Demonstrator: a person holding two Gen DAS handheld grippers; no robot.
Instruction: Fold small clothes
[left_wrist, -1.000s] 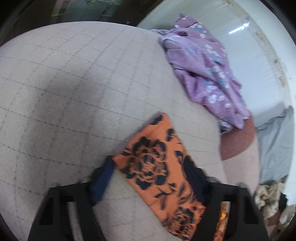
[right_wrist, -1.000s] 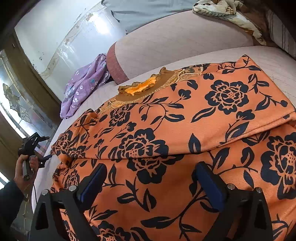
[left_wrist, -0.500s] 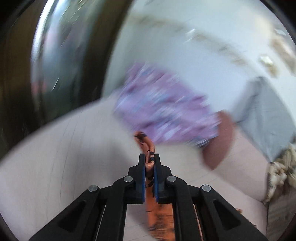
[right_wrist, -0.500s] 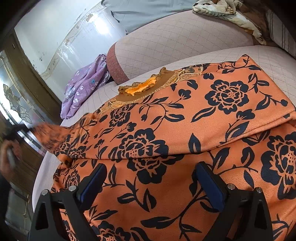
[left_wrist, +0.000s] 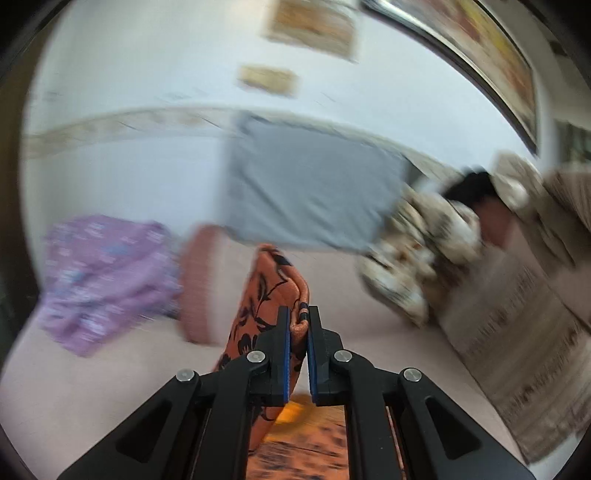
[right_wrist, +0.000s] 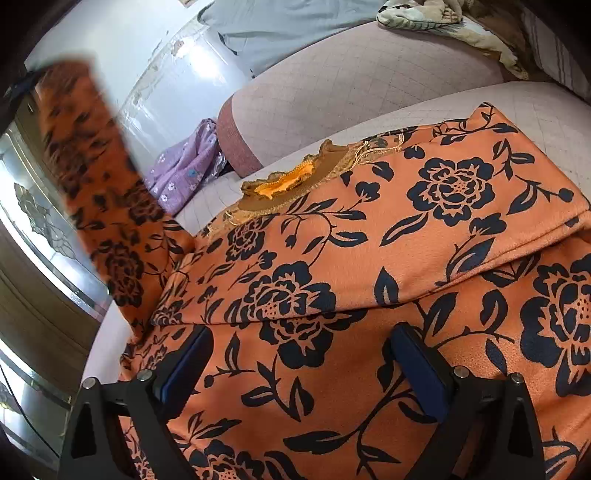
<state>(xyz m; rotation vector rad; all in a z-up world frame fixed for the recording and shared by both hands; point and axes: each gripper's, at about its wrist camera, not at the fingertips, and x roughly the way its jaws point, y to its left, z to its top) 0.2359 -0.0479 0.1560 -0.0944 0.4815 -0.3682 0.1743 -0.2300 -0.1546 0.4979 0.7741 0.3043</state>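
Orange floral garment (right_wrist: 369, 266) spread flat on pinkish quilted bed (right_wrist: 369, 92); 1 sleeve (left_wrist: 266, 295) lifted at 10 o'clock, clamped between closed pads of left gripper (left_wrist: 298, 332). Right gripper (right_wrist: 299, 369) resting over garment at 6 o'clock, pads apart, gripping nothing. Purple garment (right_wrist: 184, 170) lying beyond at 11 o'clock.

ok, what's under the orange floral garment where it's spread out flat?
Pinkish quilted cushion surface shows past the edges of the orange black-flowered garment. Directly beneath is hidden by fabric. One sleeve is lifted off it, pinched in the left gripper; the right gripper hovers open above.
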